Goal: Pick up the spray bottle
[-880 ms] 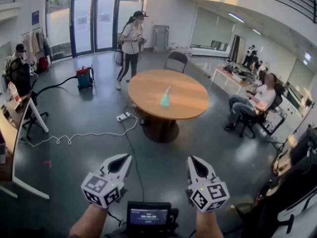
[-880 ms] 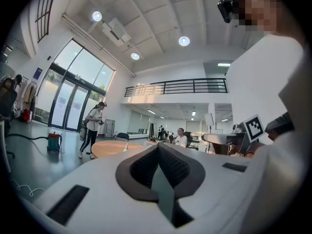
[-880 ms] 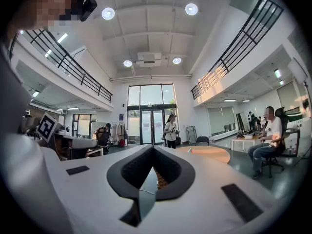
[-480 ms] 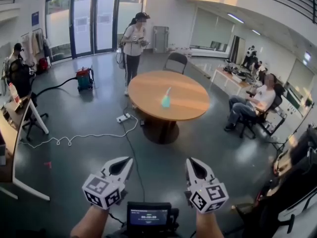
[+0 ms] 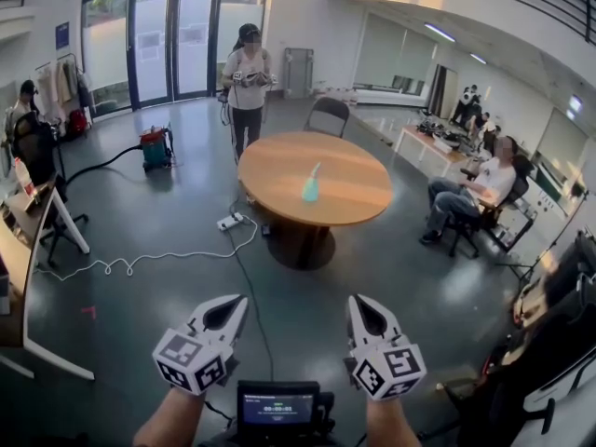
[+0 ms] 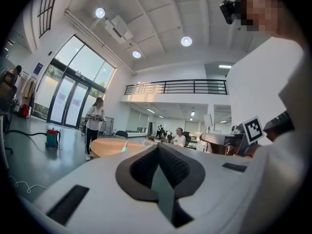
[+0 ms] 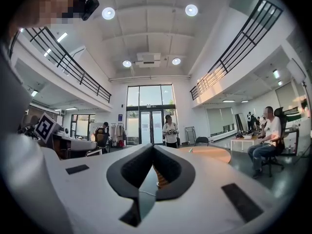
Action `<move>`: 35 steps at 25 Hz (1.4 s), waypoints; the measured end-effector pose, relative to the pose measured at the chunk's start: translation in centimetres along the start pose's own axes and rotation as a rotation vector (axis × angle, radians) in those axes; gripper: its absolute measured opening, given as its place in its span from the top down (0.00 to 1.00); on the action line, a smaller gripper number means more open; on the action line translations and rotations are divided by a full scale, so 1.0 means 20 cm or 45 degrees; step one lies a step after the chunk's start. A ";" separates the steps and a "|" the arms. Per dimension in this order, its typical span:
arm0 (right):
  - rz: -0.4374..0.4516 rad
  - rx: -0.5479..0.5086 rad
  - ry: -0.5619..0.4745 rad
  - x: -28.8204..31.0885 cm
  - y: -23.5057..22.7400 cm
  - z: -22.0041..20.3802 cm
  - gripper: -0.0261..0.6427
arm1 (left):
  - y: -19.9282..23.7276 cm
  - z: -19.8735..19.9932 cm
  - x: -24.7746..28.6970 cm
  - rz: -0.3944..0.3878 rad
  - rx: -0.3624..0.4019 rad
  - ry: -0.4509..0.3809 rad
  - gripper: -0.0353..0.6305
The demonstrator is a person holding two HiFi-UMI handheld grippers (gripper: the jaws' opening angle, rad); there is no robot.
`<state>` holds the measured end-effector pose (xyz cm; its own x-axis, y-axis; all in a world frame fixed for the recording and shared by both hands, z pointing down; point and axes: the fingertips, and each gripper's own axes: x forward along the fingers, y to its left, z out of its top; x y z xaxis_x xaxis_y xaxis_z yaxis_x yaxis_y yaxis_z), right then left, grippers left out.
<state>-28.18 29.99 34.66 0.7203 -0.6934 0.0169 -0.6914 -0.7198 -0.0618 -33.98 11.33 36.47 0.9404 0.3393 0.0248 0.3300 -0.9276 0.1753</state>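
Your left claw (image 5: pixel 238 299) and right claw (image 5: pixel 355 299) sit low in frame, both closed on nothing, well apart from the spray bottle (image 5: pixel 310 186) upright on the round worktop (image 5: pixel 358 177).

A round wooden bench (image 5: pixel 349 189) on a dark pedestal stands in the middle of your head view. Behind it, at upper centre, a person in a white top (image 5: pixel 247 77) stands in front of the glass doors (image 5: pixel 177 40), and an empty dark chair (image 5: pixel 331 112) sits just to their right. Towards the right edge a seated person (image 5: pixel 475 194) faces the bench. Left of centre you have a red-and-teal vacuum (image 5: pixel 156 145) — and lower down, a white cable (image 5: pixel 140 257) loops across the grey floor to a power strip (image 5: pixel 231 220) near the bench's foot.
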 end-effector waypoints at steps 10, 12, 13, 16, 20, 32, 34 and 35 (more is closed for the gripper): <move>-0.061 -0.013 0.002 0.01 0.11 0.00 0.94 | 0.10 0.01 -0.11 -0.038 -0.027 -0.020 0.94; -0.072 -0.014 0.000 0.02 0.15 -0.01 0.94 | 0.14 -0.01 -0.13 -0.053 -0.031 -0.018 0.94; -0.073 -0.012 0.000 0.03 0.17 -0.02 0.94 | 0.16 -0.01 -0.14 -0.059 -0.032 -0.019 0.94; -0.062 -0.012 0.009 0.08 0.21 -0.04 0.94 | 0.22 -0.01 -0.15 -0.060 -0.040 -0.019 0.94; -0.068 0.010 0.003 0.13 0.17 -0.07 0.94 | 0.25 -0.01 -0.10 -0.054 -0.030 -0.014 0.94; -0.018 -0.024 -0.049 0.45 -0.21 0.03 0.94 | 0.31 0.10 0.37 -0.008 0.018 -0.043 0.94; 0.003 -0.030 -0.058 0.50 -0.28 0.05 0.94 | 0.31 0.10 0.47 0.001 0.024 -0.043 0.94; 0.009 -0.034 -0.060 0.53 -0.32 0.06 0.94 | 0.31 0.10 0.53 0.004 0.024 -0.044 0.94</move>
<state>-16.15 27.27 34.13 0.7165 -0.6969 -0.0305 -0.6975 -0.7157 -0.0347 -21.82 8.91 35.75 0.9435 0.3313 -0.0086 0.3285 -0.9314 0.1570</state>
